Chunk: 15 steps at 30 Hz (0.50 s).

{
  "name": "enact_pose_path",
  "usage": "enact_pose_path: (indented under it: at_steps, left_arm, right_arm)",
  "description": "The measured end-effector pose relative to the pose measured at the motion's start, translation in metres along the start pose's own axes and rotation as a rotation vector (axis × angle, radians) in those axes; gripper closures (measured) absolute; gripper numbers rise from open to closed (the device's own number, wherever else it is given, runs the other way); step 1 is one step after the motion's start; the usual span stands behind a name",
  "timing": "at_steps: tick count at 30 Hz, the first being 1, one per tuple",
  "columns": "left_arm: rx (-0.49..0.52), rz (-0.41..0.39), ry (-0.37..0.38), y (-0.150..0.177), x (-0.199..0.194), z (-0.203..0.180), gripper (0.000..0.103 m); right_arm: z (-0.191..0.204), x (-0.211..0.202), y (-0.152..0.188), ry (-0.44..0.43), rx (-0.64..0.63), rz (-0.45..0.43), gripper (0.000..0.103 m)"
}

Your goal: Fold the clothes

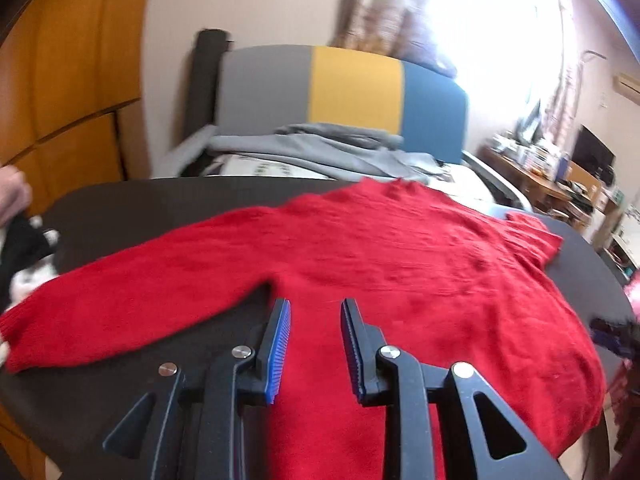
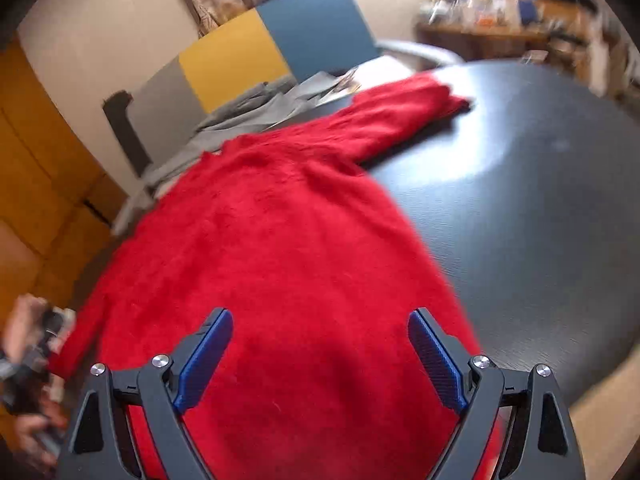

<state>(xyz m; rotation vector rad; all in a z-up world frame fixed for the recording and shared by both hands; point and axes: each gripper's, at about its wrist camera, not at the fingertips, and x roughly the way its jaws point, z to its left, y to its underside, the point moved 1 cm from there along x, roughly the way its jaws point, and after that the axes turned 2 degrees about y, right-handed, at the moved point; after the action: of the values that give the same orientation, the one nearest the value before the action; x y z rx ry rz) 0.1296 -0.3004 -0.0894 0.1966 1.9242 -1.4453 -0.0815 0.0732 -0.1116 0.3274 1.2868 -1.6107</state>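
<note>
Dark round table (image 2: 540,208) filled a bright bedroom. On it a red sweater (image 1: 360,248) lay flat, both sleeves out, no fold yet made; all folding remained. Left gripper (image 1: 315,350) and right gripper (image 2: 320,360) hovered above its hem, jaws spread, holding nothing. No containers showed.

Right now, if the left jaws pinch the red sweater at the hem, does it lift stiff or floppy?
Likely floppy: the red sweater lies flat on the dark table, sleeves sprawled limp. The fuzzy knit probably grips well rather than slipping. It looks thick, so a single pinch may leave the rest dragging. Both the left gripper and right gripper are open above it.
</note>
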Motion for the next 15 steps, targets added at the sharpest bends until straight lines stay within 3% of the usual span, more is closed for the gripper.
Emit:
enact_pose_path:
  at_steps: [2,6,14,15]
  left_arm:
    - [0.056,0.008,0.030,-0.006,0.013,-0.022,0.076]
    - [0.156,0.034,0.092,-0.023,0.046,-0.066,0.075]
    - [0.297,0.033,0.194,-0.069,0.115,-0.158,0.075]
    - [0.314,0.036,0.208,-0.071,0.124,-0.168,0.075]
  right_arm:
    - [-0.011,0.009,-0.021,-0.015,0.035,-0.004,0.019]
    - [-0.049,0.025,-0.074,0.023,0.063,-0.028,0.043]
    - [-0.147,0.054,-0.170,0.227,0.053,-0.023,0.044]
    - [-0.153,0.060,-0.181,0.253,0.027,-0.023,0.049]
